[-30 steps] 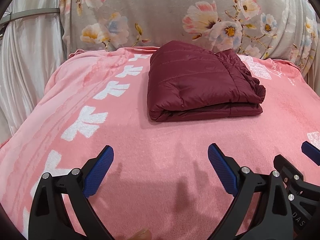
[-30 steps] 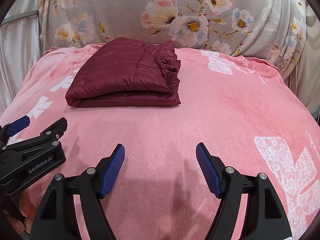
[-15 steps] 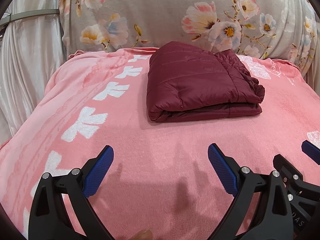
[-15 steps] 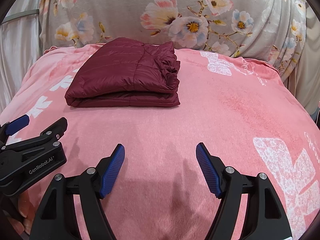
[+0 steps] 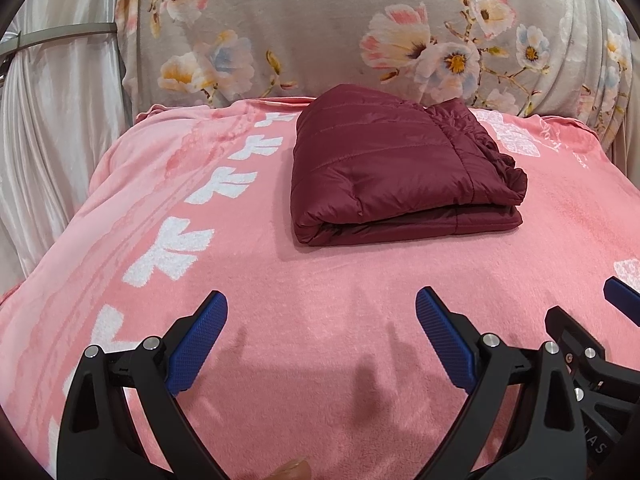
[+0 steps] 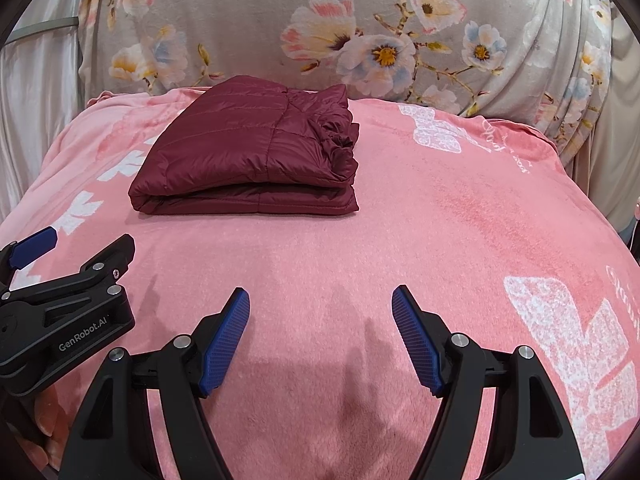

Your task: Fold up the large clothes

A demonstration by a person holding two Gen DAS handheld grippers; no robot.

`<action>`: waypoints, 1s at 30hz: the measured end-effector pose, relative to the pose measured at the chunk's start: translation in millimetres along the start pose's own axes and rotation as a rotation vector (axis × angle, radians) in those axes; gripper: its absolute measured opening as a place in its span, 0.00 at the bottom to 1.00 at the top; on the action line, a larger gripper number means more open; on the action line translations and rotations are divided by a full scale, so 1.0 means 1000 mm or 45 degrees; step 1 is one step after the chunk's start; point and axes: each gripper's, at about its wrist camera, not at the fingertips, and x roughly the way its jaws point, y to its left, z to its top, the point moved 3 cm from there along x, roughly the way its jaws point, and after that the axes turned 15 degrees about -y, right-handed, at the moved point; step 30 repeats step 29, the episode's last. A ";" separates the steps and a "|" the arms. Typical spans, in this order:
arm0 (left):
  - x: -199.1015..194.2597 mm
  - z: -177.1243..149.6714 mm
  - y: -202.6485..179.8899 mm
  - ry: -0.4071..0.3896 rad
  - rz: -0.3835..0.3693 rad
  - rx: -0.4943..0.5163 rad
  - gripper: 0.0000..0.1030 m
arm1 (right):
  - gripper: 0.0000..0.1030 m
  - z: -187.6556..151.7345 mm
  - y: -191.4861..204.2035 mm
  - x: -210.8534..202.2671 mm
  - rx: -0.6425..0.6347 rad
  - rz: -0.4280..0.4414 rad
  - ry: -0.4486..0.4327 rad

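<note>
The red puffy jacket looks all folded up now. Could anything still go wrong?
Maybe. The folded maroon quilted jacket is puffy and slick-looking, so its top layer might spring open, mostly at the bunched, ruffled edge. Both the left gripper and right gripper hang open over the pink fleece blanket, touching nothing, so nothing presses the fold flat. Reaching in again could nudge it crooked.

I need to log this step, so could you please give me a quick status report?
Left gripper and right gripper open, empty, above the blanket. Jacket folded, lying ahead of both. Nothing in the way.
</note>
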 end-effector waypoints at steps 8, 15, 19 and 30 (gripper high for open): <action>0.001 0.002 0.000 -0.009 -0.014 0.012 0.90 | 0.69 0.000 0.000 0.000 0.001 0.000 -0.001; 0.000 0.001 -0.001 -0.012 -0.016 0.012 0.90 | 0.69 0.000 -0.001 0.000 -0.003 0.001 -0.002; 0.004 0.003 0.002 -0.010 -0.029 0.006 0.90 | 0.69 0.000 -0.001 0.000 -0.002 0.002 0.000; 0.003 0.001 0.000 -0.016 -0.010 0.018 0.89 | 0.69 0.001 -0.003 -0.001 -0.010 -0.001 -0.006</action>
